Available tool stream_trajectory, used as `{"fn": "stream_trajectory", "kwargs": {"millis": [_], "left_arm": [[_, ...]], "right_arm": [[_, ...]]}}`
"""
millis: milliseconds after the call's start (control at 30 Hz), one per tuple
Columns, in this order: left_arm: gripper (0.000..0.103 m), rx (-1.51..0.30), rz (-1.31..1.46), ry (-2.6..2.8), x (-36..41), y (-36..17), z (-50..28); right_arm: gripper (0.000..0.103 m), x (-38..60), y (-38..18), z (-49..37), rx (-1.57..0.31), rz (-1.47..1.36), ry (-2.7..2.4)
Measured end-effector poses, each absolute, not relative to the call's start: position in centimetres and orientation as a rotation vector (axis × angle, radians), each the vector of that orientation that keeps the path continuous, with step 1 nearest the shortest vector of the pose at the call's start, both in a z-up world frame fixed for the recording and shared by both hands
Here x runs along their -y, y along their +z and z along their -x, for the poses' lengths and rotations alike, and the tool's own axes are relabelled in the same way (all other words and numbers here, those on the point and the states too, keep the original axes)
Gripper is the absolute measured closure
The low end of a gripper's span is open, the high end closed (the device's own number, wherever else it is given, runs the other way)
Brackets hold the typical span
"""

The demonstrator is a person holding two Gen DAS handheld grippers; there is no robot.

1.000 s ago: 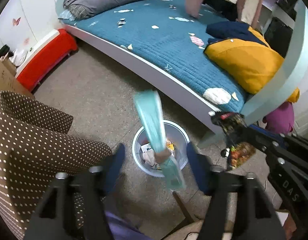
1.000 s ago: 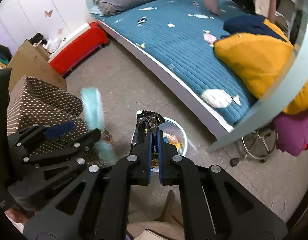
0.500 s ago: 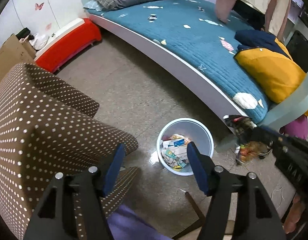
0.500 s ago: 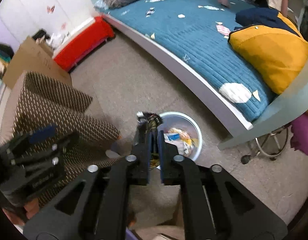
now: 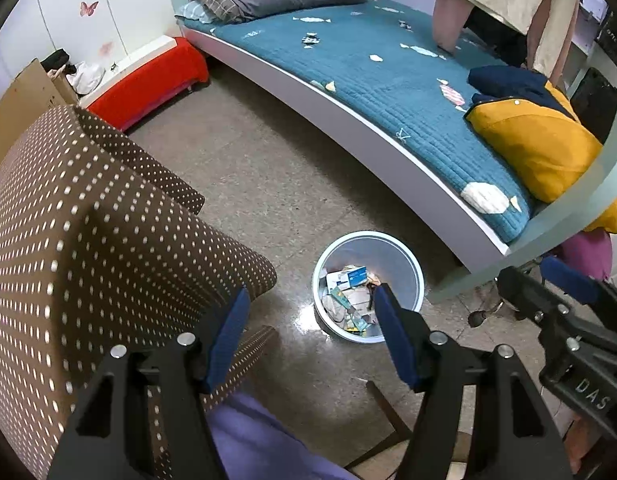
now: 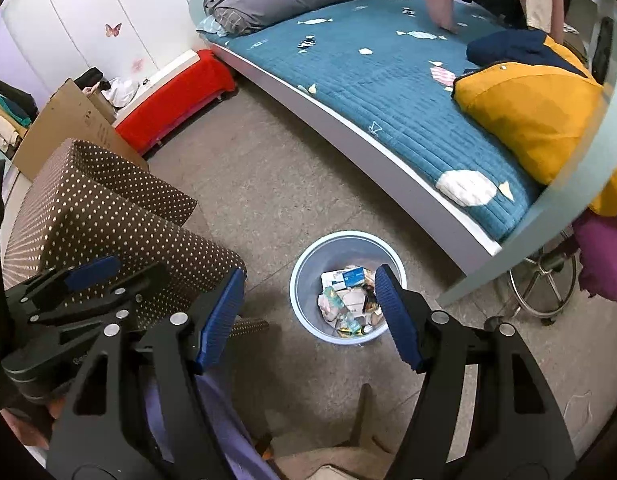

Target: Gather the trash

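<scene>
Grey floor lies below both tools: the right gripper (image 6: 310, 306), whose jaws have just been opening, is spread and empty above the bin (image 6: 308, 252), its trash (image 6: 348, 296) inside, so I'd lift straight clear, keeping the likewise spread, empty left gripper (image 5: 310, 326) off the rim.

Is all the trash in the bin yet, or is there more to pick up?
Done: the bin on the floor holds a heap of wrappers and small boxes. In hand: nothing. The right gripper has just been opening above the bin with nothing between its jaws, and the left gripper is open and empty too. Left: small scraps lie scattered on the blue bed.
</scene>
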State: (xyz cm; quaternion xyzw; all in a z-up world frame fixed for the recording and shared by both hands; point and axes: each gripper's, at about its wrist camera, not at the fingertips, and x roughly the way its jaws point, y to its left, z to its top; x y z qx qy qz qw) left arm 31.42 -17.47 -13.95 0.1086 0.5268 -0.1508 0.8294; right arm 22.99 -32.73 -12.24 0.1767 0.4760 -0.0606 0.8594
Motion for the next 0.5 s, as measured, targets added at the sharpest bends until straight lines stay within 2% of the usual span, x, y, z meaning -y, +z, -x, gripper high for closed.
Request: {"fn": "stream_trajectory", "kwargs": {"millis": [500], "left_arm": [[0.039, -0.984, -0.166, -0.300, 14.3, -11.4, -22.6]], "right_arm": [[0.036, 29.6, -9.3, -15.4, -0.860, -0.275, -0.092]]}}
